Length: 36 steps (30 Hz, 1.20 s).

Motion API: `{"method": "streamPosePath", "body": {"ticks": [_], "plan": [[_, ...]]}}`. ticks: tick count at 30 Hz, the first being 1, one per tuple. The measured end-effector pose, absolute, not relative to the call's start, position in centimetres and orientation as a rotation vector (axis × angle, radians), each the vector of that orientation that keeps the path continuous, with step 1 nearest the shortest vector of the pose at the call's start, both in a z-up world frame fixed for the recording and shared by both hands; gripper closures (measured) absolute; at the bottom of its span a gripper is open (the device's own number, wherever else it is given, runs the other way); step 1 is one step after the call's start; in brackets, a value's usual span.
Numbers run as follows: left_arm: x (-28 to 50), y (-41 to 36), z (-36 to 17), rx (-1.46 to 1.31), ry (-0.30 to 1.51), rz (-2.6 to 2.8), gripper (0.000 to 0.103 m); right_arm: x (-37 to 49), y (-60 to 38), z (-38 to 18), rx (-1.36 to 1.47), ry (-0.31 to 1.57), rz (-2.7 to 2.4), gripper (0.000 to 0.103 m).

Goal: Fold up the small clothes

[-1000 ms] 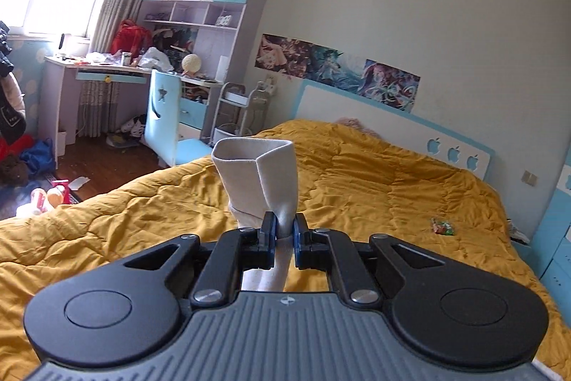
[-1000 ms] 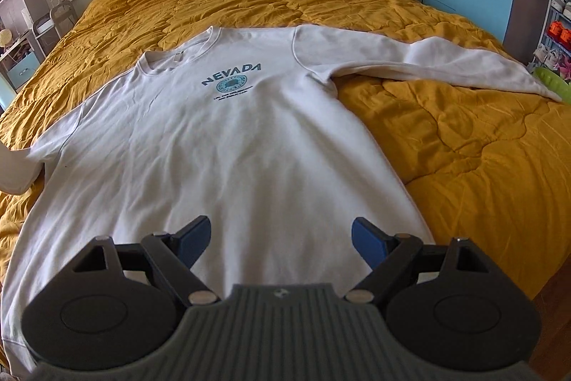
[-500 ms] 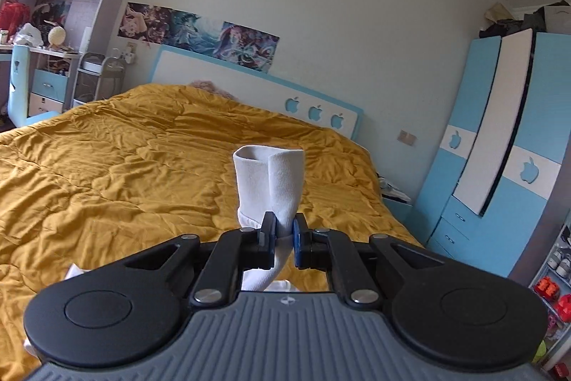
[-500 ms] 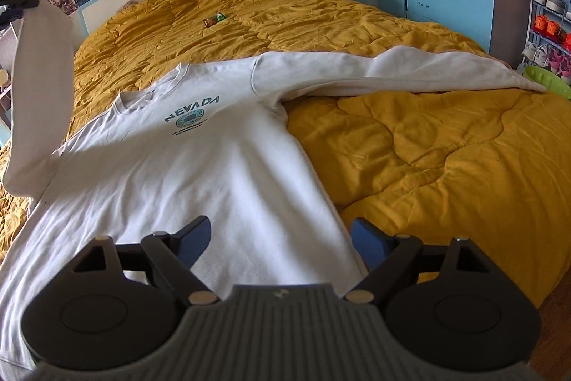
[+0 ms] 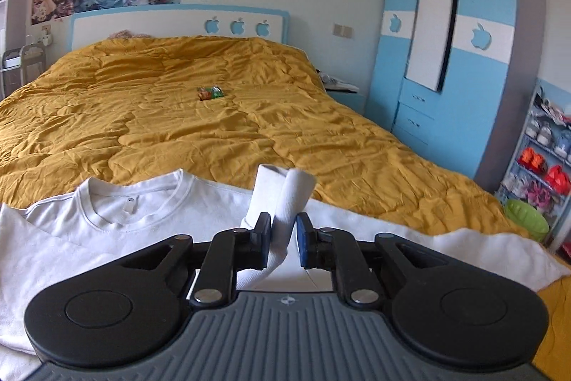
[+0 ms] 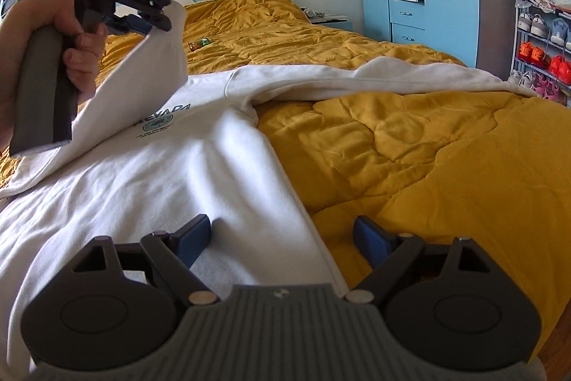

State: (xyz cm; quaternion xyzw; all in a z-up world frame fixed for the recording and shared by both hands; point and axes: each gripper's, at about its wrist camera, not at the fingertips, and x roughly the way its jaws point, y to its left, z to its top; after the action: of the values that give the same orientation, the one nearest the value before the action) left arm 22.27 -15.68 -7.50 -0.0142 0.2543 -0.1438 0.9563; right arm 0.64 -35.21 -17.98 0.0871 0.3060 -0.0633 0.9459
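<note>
Bedroom setup today, mustard-yellow quilt on the bed [image 6: 410,145] as my work surface. Nearest me, my right gripper [image 6: 282,238] hovers over the bottom hem of the white sweatshirt [image 6: 160,188], jaws wide apart with nothing between them, straddling the garment's right edge where it meets the quilt.

The sweatshirt lies chest-up, spread flat, far sleeve [image 6: 357,81] stretched out to the right. The near-left sleeve is lifted: my left gripper [image 5: 283,234] has the ribbed cuff [image 5: 285,199] standing up between its jaws. They've just been easing apart, and from that wrist view there's a visible gap on the right pad, so I'd say the cuff is only resting against the left one, not clamped.

Handling-wise: looks like soft, floppy fleece, light enough, no stiffness, so it'll sag and drag wherever it's not supported. I reckon cuffs, hem and shoulder seams are the best grab spots, since the thicker ribbing should give the pads something to bite. Pinching one layer mid-panel would probably just bunch it.

Readable stuff: "NEVADA" in teal across the chest [image 6: 162,116] over a round emblem, small text below too tiny to read. Neck tag [image 5: 129,202] is blank as far as I can see. Far off, apple-shaped cutouts on the headboard [image 5: 235,25] and blue wardrobe [image 5: 478,36], plus a small snack packet [image 5: 210,92] on the quilt.
</note>
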Motion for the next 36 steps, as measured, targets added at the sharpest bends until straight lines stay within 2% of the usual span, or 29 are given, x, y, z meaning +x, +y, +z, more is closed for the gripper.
{"method": "streamPosePath", "body": {"ticks": [1, 2, 4, 5, 8, 12, 17, 24, 36], "plan": [[22.0, -15.7, -7.6, -0.019, 0.531, -0.332, 0.062, 0.6, -35.2, -18.0, 0.179, 0.623, -0.128, 0.019], [21.5, -16.1, -7.8, -0.021, 0.54, -0.388, 0.057, 0.6, -35.2, -17.9, 0.181, 0.622, -0.128, 0.019], [20.1, -16.2, -8.1, -0.056, 0.558, -0.475, 0.041, 0.6, -35.2, -17.9, 0.18, 0.623, -0.128, 0.019], [19.7, -15.9, -8.1, -0.088, 0.579, -0.519, 0.039, 0.6, -35.2, -18.0, 0.178, 0.622, -0.128, 0.019], [18.4, -13.8, -8.3, -0.191, 0.614, -0.612, 0.037, 0.6, -35.0, -18.0, 0.165, 0.627, -0.132, 0.019], [17.3, -10.1, -7.4, -0.167, 0.628, -0.501, 0.035, 0.7, -34.9, -17.9, 0.176, 0.632, -0.146, 0.019], [15.3, -5.2, -7.3, 0.067, 0.568, -0.264, 0.035, 0.9, -34.4, -17.7, 0.171, 0.646, -0.172, 0.019], [13.9, 2.2, -12.3, 0.385, 0.606, 0.088, 0.035, 0.8, -33.6, -17.8, 0.131, 0.659, -0.197, 0.019], [16.8, 7.6, -16.7, 0.311, 0.741, 0.159, 0.035, 1.0, -32.6, -18.0, 0.064, 0.68, -0.224, 0.019]]}}
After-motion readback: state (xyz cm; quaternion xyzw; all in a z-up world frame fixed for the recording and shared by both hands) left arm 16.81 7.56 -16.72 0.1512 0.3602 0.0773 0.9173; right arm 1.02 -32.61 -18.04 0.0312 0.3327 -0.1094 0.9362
